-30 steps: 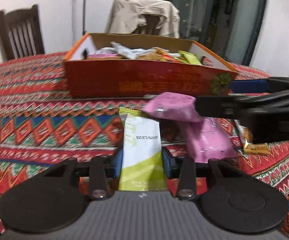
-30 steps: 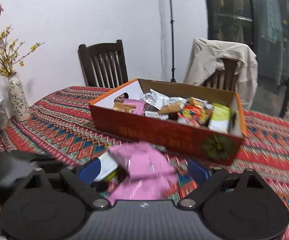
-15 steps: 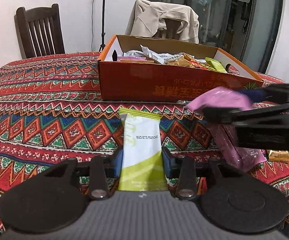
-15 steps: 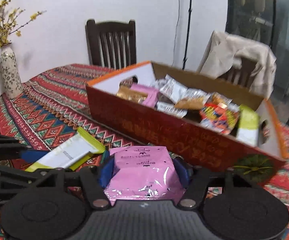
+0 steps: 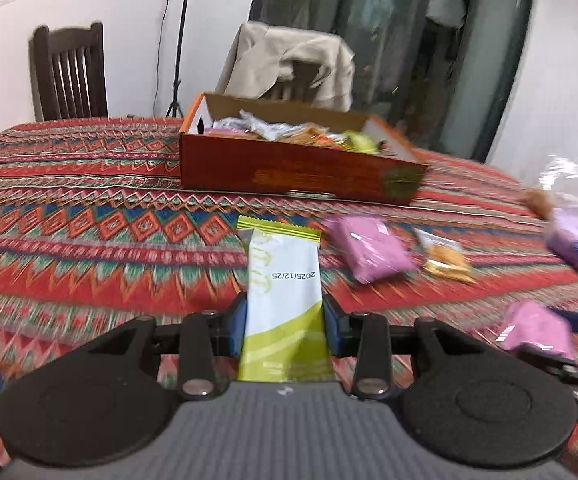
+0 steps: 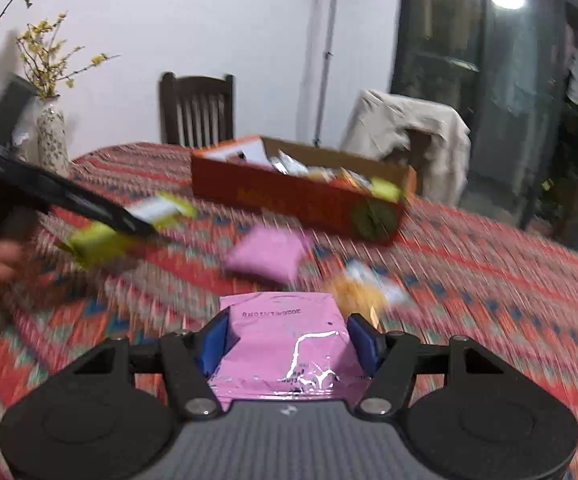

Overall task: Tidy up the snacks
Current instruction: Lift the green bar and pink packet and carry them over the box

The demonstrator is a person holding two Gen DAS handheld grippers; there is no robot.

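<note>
We have closed our right gripper [image 6: 287,342] on a pink snack packet [image 6: 285,344]: a second ago its blue pads stood wide around the packet, and now they press on both its sides. Both grippers have drawn back from the orange snack box [image 5: 289,172], which looks smaller and farther away in both views. Our left gripper [image 5: 285,320] has carried its green-and-white bar [image 5: 283,304] back with it.

Green-white snack bar [image 5: 283,292] between left hand-held gripper [image 5: 285,316] pads.
</note>
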